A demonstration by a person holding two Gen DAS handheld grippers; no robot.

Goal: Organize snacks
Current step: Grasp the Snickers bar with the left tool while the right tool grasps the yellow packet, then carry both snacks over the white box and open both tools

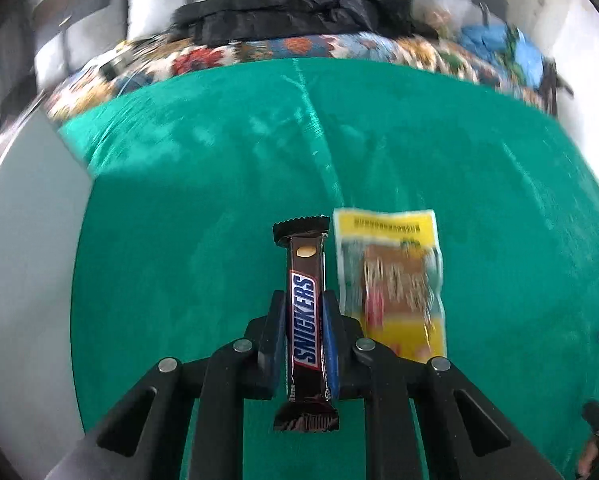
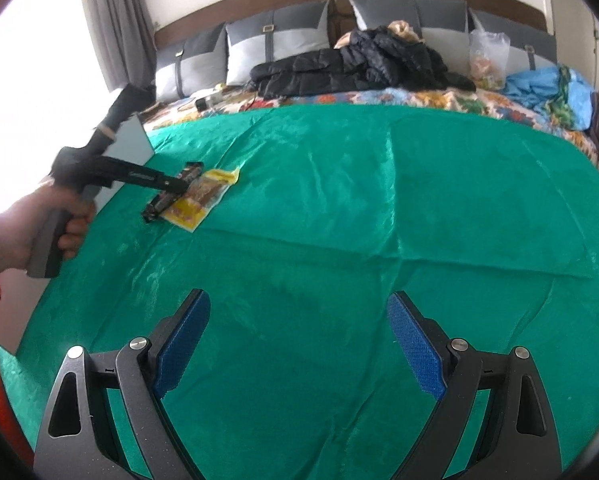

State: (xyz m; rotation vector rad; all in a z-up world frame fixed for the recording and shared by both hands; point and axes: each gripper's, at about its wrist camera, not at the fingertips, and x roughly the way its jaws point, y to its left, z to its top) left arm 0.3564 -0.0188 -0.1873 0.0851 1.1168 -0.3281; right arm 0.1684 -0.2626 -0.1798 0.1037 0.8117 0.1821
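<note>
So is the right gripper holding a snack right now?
No, the right gripper has its fingers spread wide with only green cloth between them.

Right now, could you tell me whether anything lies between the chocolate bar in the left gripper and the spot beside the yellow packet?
Nothing visible does. The left gripper is shut on the chocolate bar, just left of the yellow packet, with only bare green cloth around.

Right gripper [image 2: 298, 312] jaws wide apart over green cloth [image 2: 379, 200]; left gripper [image 2: 181, 185] grips candy bar [image 2: 171, 192]
</note>
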